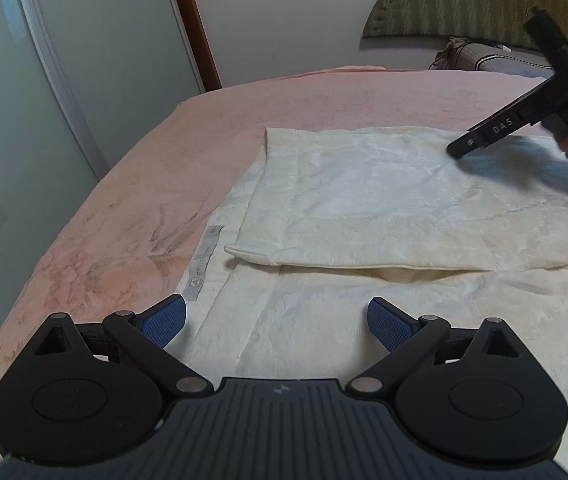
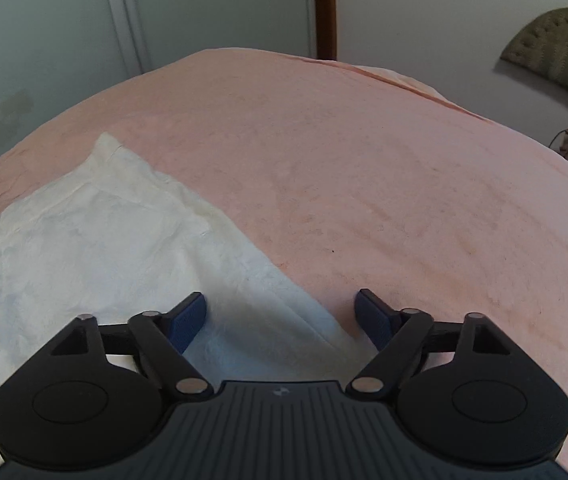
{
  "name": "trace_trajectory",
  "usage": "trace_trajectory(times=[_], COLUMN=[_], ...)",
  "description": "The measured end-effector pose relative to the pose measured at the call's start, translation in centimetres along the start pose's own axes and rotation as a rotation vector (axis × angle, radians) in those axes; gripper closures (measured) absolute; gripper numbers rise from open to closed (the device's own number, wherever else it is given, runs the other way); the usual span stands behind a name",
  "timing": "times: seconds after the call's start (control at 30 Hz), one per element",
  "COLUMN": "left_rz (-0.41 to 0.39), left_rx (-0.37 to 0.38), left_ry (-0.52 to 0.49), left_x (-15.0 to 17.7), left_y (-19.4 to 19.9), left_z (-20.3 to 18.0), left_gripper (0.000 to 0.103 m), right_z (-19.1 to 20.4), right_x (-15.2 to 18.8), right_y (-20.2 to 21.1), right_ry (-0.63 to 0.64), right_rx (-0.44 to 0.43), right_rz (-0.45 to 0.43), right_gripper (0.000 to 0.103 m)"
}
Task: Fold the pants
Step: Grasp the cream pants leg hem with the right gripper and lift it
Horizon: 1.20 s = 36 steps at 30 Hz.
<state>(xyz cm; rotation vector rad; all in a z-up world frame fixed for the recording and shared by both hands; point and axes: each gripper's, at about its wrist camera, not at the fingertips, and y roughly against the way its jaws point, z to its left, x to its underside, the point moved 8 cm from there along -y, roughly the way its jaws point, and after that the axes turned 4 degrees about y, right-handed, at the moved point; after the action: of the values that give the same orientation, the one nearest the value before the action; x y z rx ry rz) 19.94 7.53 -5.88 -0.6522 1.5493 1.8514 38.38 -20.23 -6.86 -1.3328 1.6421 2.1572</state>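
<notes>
Cream-white pants lie flat on a pink bed cover, with one part folded over the other and a grey label strip at their left edge. My left gripper is open and empty, just above the near part of the pants. My right gripper is open and empty, hovering over the pants' right edge where it meets the pink cover. From the left wrist view the right gripper's black body shows held in a hand above the far right of the pants.
A padded olive headboard and a dark patterned pillow are at the far right. Frosted sliding doors with a brown wooden frame stand beyond the bed's left edge.
</notes>
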Motion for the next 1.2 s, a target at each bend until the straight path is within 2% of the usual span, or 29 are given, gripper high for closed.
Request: trace_trajectory(times=[0.03,0.13,0.3,0.4,0.5,0.57,0.6,0.67,0.7,0.73,0.77,0.8,0.83,0.9,0.93,0.97,1.07,1.2], left_rz=[0.010,0.030,0.054,0.047,0.072,0.103,0.114,0.127,0.131,0.138,0.153,0.177,0.206,0.217,0.201,0.177,0.132,0.085], left_rx=[0.013,0.076,0.181,0.303,0.441,0.505,0.515,0.471,0.431,0.383,0.359,0.367,0.392,0.400,0.393,0.386,0.402,0.396], left_ry=[0.014,0.088,0.241,0.367,0.507,0.585,0.612,0.661,0.675,0.690,0.702,0.709,0.721,0.738,0.730,0.714,0.689,0.617], left_x=[-0.3,-1.7,-4.3,-5.8,-6.8,-7.2,-7.3,-7.4,-7.3,-7.1,-6.8,-6.6,-6.3,-5.8,-5.7,-5.7,-5.5,-5.0], left_y=[-0.3,-1.1,-1.8,-1.5,-1.7,-2.3,-2.7,-4.1,-4.7,-5.3,-5.7,-6.0,-6.2,-6.1,-5.7,-5.2,-3.7,-1.5], left_z=[0.0,0.2,1.0,1.3,1.0,0.7,0.5,0.7,0.8,1.1,1.3,1.2,1.1,1.4,1.5,1.8,2.0,1.8], left_gripper=[0.004,0.004,0.006,0.005,0.004,0.004,0.004,0.006,0.009,0.023,0.043,0.057,0.080,0.085,0.091,0.092,0.092,0.093], right_z=[0.4,2.4,8.3,13.0,16.8,18.6,19.3,20.0,20.1,20.0,19.7,19.6,19.5,19.4,19.1,18.6,16.3,11.9], right_x=[-0.1,0.3,1.3,3.5,6.4,8.6,9.6,10.9,11.4,11.7,11.8,11.9,11.9,12.1,12.5,12.9,14.0,14.9], right_y=[0.5,1.4,5.3,8.6,11.1,12.2,12.4,13.0,12.9,12.8,12.8,12.7,12.6,12.6,12.6,12.4,12.3,12.5], right_ry=[0.013,0.161,0.457,0.647,0.743,0.790,0.790,0.774,0.759,0.737,0.714,0.697,0.686,0.711,0.744,0.787,0.851,0.813], right_rx=[-0.016,0.073,0.279,0.355,0.368,0.379,0.366,0.348,0.342,0.333,0.329,0.330,0.327,0.363,0.403,0.450,0.568,0.673], right_rz=[-0.018,-0.023,-0.102,-0.154,-0.175,-0.174,-0.167,-0.171,-0.172,-0.172,-0.179,-0.188,-0.184,-0.189,-0.187,-0.167,-0.104,-0.009], right_gripper=[0.084,0.093,0.093,0.093,0.093,0.093,0.093,0.094,0.094,0.094,0.094,0.094,0.094,0.090,0.081,0.074,0.073,0.073])
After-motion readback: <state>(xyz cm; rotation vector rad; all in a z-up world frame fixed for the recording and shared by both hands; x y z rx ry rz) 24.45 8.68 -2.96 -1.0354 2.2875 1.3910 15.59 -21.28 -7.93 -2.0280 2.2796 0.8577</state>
